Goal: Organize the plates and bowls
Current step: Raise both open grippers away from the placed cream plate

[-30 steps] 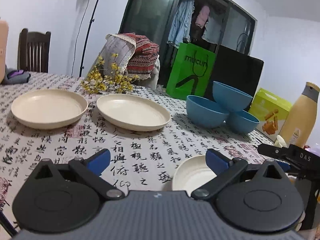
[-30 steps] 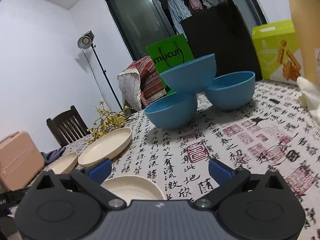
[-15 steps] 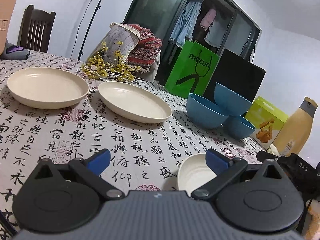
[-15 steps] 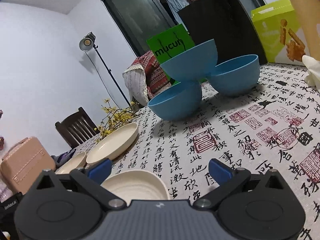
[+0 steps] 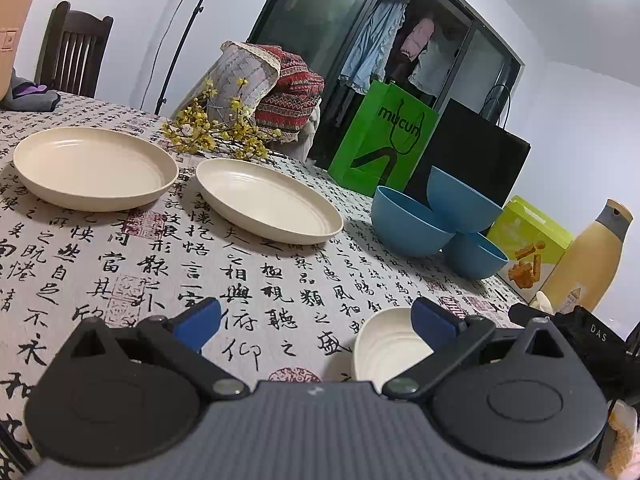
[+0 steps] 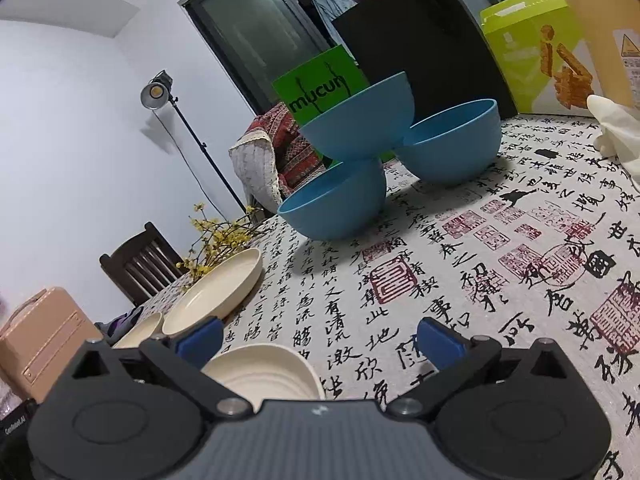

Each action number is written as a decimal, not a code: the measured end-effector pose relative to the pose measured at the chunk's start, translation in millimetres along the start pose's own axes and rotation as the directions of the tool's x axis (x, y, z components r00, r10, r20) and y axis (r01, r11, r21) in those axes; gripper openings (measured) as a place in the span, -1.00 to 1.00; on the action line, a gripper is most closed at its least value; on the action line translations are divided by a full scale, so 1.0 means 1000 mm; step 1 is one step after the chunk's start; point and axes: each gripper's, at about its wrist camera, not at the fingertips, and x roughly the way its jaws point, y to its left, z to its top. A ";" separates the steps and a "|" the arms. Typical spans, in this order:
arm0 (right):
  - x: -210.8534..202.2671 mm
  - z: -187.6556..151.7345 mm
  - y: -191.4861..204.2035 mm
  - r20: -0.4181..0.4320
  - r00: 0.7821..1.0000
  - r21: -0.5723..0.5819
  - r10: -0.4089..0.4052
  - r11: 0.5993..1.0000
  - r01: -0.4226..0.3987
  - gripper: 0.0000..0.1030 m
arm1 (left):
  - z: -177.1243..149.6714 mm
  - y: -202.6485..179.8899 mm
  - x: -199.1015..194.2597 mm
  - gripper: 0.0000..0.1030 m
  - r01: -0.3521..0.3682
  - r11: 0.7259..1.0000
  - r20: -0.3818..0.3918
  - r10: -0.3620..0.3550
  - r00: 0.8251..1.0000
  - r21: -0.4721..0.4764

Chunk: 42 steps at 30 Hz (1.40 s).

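Observation:
Two cream plates lie side by side on the calligraphy-print tablecloth. A third, smaller cream dish sits near my left gripper, by its right finger; the gripper is open and holds nothing. Three blue bowls cluster at the right, one tilted on top of the other two. My right gripper is open too, with the small cream dish just in front of its left finger. The two plates show at left in the right wrist view.
A green paper bag, a black bag, a lime box and a yellow bottle stand behind the bowls. Yellow flowers lie beyond the plates. A wooden chair and a pink case are at the far left.
Both grippers have tilted and shifted a little over the table; the bowls loom larger in the right wrist view. Nothing was gripped or moved.

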 end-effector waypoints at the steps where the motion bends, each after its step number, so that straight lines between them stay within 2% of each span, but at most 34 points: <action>1: 0.000 0.000 0.000 0.000 1.000 0.002 0.000 1.000 0.000 1.00 | 0.000 0.000 0.000 1.00 0.000 1.000 0.000 0.000 1.000 -0.002; 42: -0.003 -0.003 0.007 0.030 0.999 -0.052 -0.035 0.998 0.037 1.00 | 0.001 0.007 -0.001 1.00 -0.031 0.998 -0.010 0.030 0.999 -0.057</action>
